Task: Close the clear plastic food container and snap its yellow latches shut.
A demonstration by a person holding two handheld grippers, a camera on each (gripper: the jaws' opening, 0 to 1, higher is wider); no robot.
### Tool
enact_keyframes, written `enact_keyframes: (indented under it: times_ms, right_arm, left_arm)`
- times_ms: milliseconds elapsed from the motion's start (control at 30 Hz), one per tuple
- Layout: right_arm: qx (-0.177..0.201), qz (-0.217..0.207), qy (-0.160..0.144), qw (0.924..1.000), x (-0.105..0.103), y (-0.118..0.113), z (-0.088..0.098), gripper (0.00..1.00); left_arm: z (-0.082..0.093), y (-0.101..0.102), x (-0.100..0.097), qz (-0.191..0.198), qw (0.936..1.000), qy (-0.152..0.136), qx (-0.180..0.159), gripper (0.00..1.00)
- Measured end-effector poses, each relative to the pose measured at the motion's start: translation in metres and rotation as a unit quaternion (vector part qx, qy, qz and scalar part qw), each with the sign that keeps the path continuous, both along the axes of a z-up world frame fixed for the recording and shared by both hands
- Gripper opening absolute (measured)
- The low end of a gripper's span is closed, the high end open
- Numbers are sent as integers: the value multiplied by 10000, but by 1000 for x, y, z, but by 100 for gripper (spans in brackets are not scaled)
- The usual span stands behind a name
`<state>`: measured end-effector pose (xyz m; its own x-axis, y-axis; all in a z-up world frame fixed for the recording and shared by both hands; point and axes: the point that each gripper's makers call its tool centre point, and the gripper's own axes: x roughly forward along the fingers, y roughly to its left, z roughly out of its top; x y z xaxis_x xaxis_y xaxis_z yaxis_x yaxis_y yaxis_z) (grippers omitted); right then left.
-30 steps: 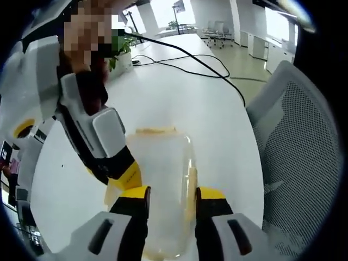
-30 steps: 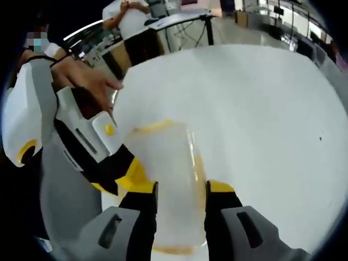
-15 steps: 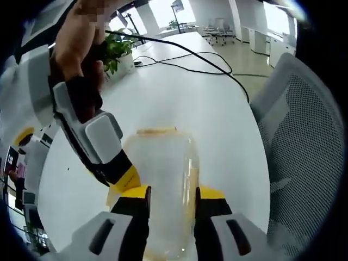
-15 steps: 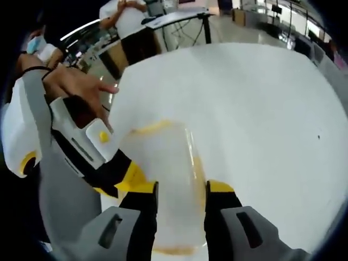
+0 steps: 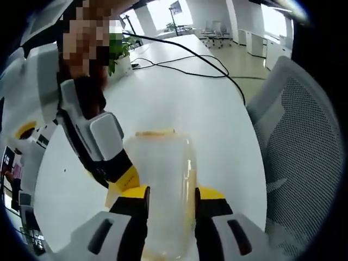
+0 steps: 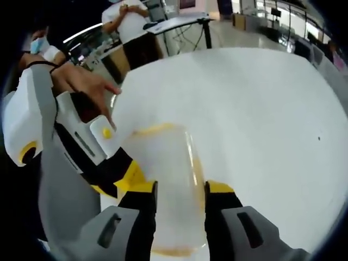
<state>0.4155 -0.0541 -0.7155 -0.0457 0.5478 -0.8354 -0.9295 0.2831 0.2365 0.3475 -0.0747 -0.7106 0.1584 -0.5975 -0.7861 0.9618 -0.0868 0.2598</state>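
The clear plastic container (image 5: 163,174) lies on the white table (image 5: 179,100) with its lid on top. Yellow latches show at its far end (image 5: 156,131) and along its right side (image 5: 191,182). My left gripper (image 5: 172,194) has its jaws against the container's two long sides, shut on it. The right gripper (image 5: 122,176) reaches in from the left, its yellow tip touching the container's left edge. In the right gripper view the same container (image 6: 163,174) sits between the jaws of my right gripper (image 6: 180,189), and the left gripper (image 6: 128,174) touches it from the left.
A grey mesh office chair (image 5: 299,152) stands close at the table's right edge. Black cables (image 5: 190,60) and a potted plant (image 5: 122,46) lie farther back. People stand near a desk (image 6: 179,22) beyond the table. A person's hand (image 6: 81,81) holds the left gripper.
Both views wobbled slightly with the hands. The jaws keep the same hold on the container, and the container has not moved on the table.
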Motion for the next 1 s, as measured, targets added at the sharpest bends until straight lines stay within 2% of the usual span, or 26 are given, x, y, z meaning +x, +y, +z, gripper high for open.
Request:
enact_keyframes:
  times_ms: [200, 367, 533, 633, 800, 1000]
  right_arm:
    - [41, -2, -62, 10000, -1, 0, 1, 32]
    - [81, -78, -126, 9999, -4, -3, 2, 35]
    - [212, -392, -225, 9988, -1, -10, 10, 38]
    - [223, -416, -310, 9984, -5, -13, 13, 38]
    - [283, -607, -441, 9968, -5, -18, 19, 39]
    - [333, -724, -538, 9954, -13, -24, 23, 40]
  left_arm:
    - [1, 0, -1, 53, 9999, 147, 26, 27]
    - [2, 4, -1, 279, 9991, 313, 54, 27]
    - [7, 13, 2, 586, 9974, 412, -14, 31]
    - [16, 16, 6, 832, 9950, 508, -202, 32]
    - [23, 24, 15, 1106, 9920, 534, -307, 32]
    - [30, 37, 26, 1548, 9849, 615, -480, 33]
